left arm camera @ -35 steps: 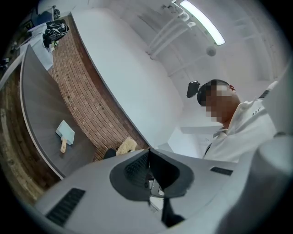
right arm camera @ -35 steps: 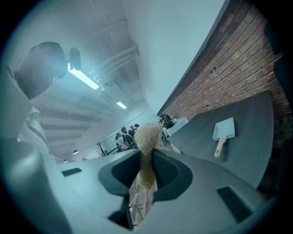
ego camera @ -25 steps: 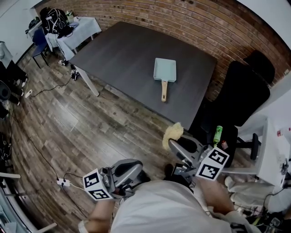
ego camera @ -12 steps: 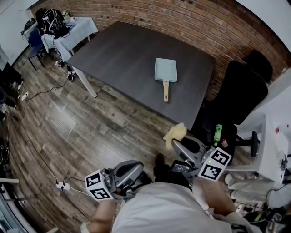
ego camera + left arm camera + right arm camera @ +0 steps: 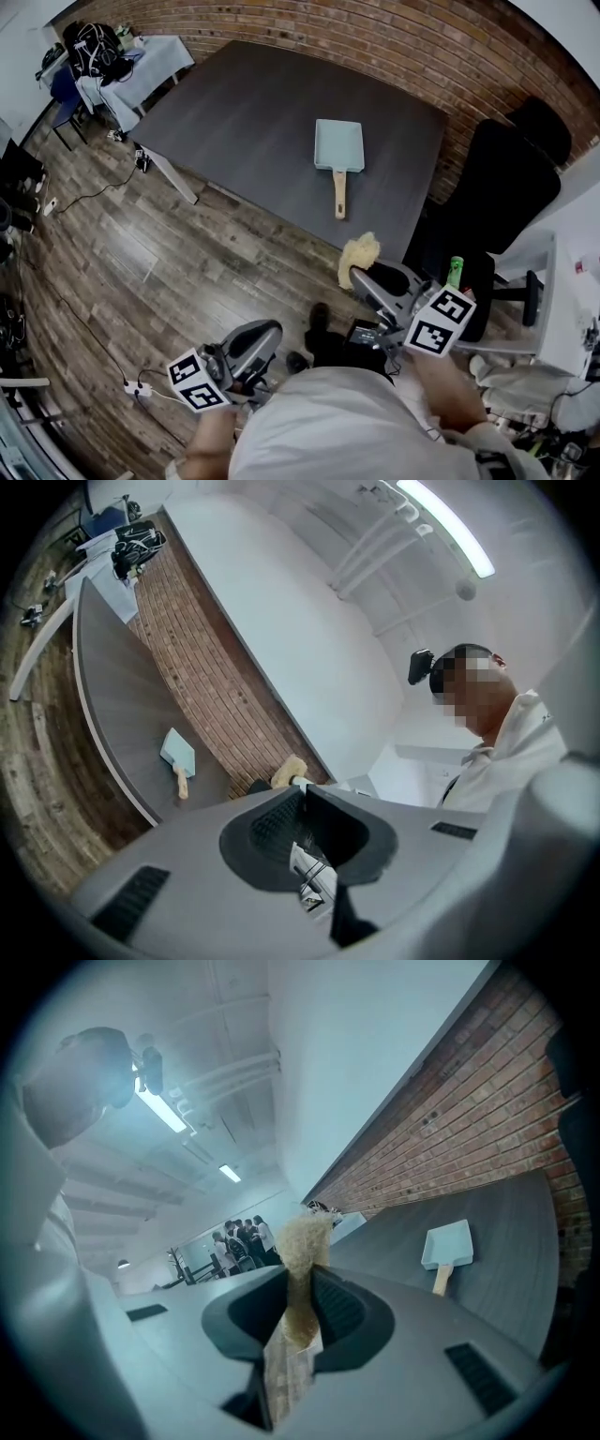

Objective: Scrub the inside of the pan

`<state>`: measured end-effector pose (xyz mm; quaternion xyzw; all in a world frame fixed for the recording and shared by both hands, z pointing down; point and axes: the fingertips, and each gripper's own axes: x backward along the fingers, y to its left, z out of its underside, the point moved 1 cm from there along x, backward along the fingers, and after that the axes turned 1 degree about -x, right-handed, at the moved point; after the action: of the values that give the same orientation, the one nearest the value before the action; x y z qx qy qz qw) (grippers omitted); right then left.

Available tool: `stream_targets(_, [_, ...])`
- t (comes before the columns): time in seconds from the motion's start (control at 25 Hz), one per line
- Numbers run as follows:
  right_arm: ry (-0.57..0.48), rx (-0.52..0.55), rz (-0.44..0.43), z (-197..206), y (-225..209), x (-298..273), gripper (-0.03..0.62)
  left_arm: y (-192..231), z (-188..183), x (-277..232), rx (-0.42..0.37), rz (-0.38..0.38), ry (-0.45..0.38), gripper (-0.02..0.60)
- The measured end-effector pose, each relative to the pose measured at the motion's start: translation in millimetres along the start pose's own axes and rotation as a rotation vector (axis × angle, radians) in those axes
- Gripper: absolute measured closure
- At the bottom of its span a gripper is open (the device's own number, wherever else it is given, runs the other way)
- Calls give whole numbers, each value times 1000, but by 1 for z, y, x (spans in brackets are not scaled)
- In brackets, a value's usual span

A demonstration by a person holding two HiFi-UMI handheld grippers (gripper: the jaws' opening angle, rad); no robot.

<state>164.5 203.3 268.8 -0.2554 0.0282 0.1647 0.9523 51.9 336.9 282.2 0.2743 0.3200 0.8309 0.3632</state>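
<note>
Beside the brick wall (image 5: 375, 47), pan (image 5: 338, 145) sits on dark table (image 5: 253, 122) — right tool (image 5: 366, 279) grips sponge (image 5: 359, 255), left tool (image 5: 302, 791) clenched.

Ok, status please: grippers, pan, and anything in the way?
Left gripper shut, empty. Right gripper shut on sponge. Pan on table, untouched, both grippers short of it. Nothing else on table.

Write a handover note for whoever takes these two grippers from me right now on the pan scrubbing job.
Left gripper: jaws shut, nothing in them.
Right gripper: jaws shut on a yellowish scrubber.
Pan: pale blue, rectangular, wooden handle pointing toward the person, on the dark table, well away from both grippers.
Done: scrubber is in hand.
Left: step up to the table, probably steady the handle with the left gripper, then scrub the inside.
</note>
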Motion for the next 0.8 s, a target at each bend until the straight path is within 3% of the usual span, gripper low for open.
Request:
stream_targets(0.36, [23, -31, 51, -23, -80, -22, 510, 75, -12, -79, 54, -64, 105, 444])
stream_targets(0.8, [22, -67, 90, -52, -162, -22, 511, 136, -7, -163, 101, -119, 204, 408])
